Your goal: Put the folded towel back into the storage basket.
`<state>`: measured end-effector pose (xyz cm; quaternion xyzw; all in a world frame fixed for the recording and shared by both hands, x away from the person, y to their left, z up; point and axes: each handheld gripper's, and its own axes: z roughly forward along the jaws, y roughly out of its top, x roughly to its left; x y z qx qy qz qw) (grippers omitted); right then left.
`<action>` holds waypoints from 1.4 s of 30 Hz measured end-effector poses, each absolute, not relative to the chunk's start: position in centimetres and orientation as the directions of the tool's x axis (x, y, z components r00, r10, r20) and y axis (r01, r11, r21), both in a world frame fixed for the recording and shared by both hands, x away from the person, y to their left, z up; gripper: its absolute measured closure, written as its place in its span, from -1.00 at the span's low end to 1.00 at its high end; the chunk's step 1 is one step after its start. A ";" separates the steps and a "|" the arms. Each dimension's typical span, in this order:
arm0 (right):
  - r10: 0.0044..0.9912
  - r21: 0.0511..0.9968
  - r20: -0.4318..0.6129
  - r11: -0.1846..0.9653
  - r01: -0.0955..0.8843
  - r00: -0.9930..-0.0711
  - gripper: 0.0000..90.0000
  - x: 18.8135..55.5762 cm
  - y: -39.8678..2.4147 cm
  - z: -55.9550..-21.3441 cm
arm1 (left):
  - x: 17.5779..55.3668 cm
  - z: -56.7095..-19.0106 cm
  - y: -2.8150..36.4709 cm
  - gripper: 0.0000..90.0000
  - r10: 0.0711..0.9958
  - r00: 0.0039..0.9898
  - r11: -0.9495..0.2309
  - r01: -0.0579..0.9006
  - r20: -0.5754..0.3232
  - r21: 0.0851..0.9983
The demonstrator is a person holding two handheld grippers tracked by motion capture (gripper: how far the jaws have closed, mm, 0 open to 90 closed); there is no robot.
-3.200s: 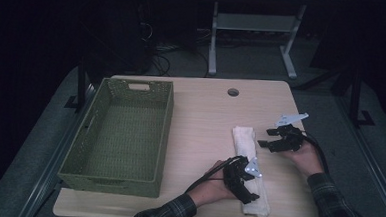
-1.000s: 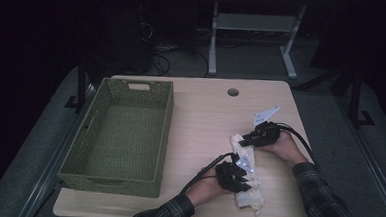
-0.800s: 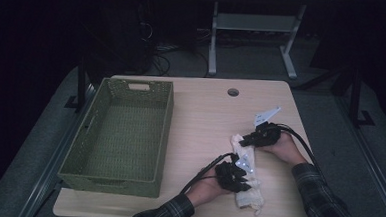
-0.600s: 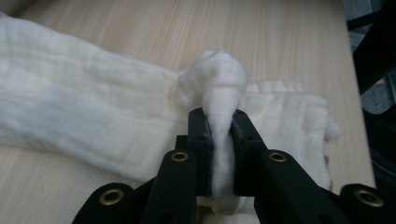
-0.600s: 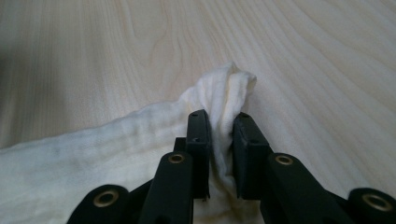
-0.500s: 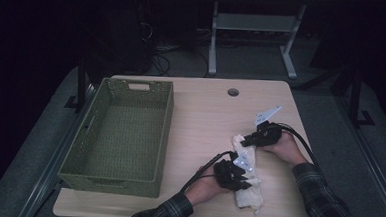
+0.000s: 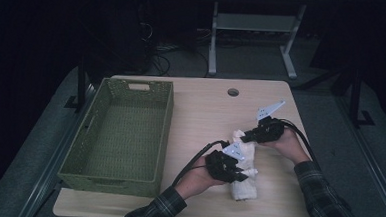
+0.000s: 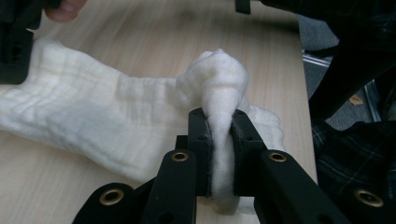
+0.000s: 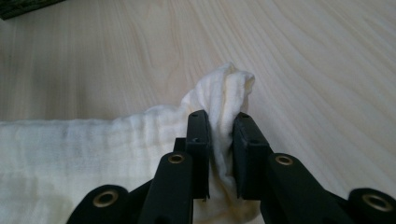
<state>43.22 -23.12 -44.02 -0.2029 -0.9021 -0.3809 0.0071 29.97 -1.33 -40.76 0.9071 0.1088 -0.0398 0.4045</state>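
left hand-held gripper (image 7: 228,165) jaws pinched shut, right hand-held gripper (image 7: 259,134) jaws pinched shut, forearms angled inward

Basket (image 7: 122,135) left on table (image 7: 201,104); towel (image 7: 242,183) right.

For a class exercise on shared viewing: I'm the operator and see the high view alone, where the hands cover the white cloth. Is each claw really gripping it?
Observer: Yes. In the left gripper view, the left claw pinches a bunched fold of the white woven cloth between its black pads.
Operator: And the right one?
Observer: In the right gripper view, the right claw clamps a raised corner of the cloth.
Operator: Is that corner off the table?
Observer: It stands up above the light wooden table.
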 end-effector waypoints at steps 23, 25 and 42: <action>0.291 0.733 0.107 0.623 0.273 -0.951 0.73 45.0 -17.4 -37.5 | 31.1 -33.1 5.8 0.79 0.277 0.956 -0.590 0.250 -0.099 0.768; 0.284 0.739 0.103 0.619 0.265 -0.953 0.73 45.2 -16.6 -37.0 | 31.2 -32.7 6.8 0.79 0.286 0.954 -0.584 0.251 -0.094 0.772; 0.240 0.751 0.039 0.633 0.186 -0.970 0.73 46.8 -7.7 -34.2 | 31.3 -30.4 16.7 0.79 0.376 0.925 -0.536 0.263 -0.052 0.802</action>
